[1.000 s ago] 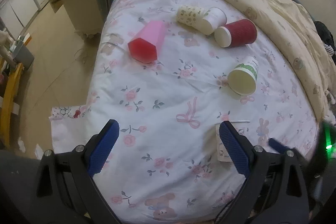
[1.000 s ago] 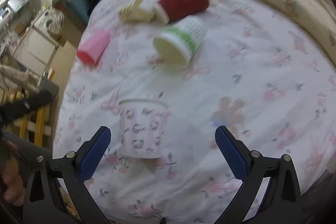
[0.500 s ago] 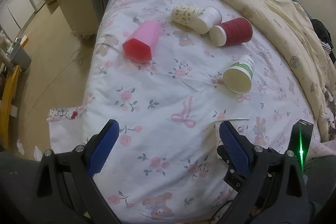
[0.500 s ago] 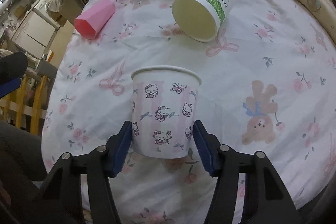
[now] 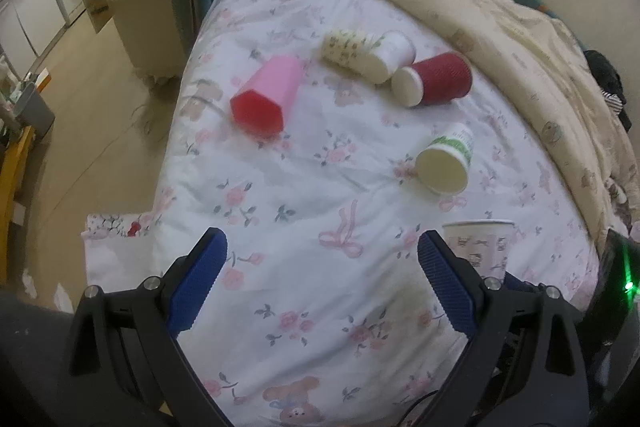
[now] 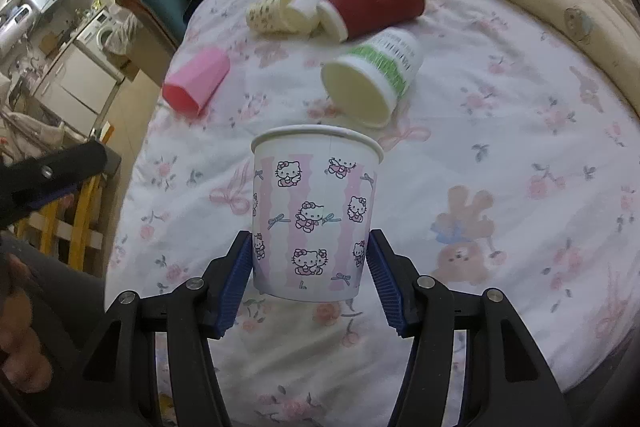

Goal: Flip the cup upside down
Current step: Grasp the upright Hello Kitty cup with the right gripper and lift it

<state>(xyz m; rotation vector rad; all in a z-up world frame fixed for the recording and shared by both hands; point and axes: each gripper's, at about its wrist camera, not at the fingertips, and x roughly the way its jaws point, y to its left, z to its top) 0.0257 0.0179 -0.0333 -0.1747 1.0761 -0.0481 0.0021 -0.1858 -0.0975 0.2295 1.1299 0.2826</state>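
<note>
A white paper cup with pink stripes and cat figures stands upright, mouth up, between the blue pads of my right gripper, which is shut on its lower half and holds it above the flowered bed sheet. The same cup shows at the right in the left wrist view, just behind my left gripper's right finger. My left gripper is open and empty over the near part of the bed.
Several other cups lie on their sides farther back: a pink one, a cream patterned one, a red ribbed one, a green-and-white one. A beige quilt bounds the right. The bed edge and floor are left.
My right gripper closed on the cat-patterned cup and has lifted it off the sheet. My left gripper stayed open and drifted slightly.
</note>
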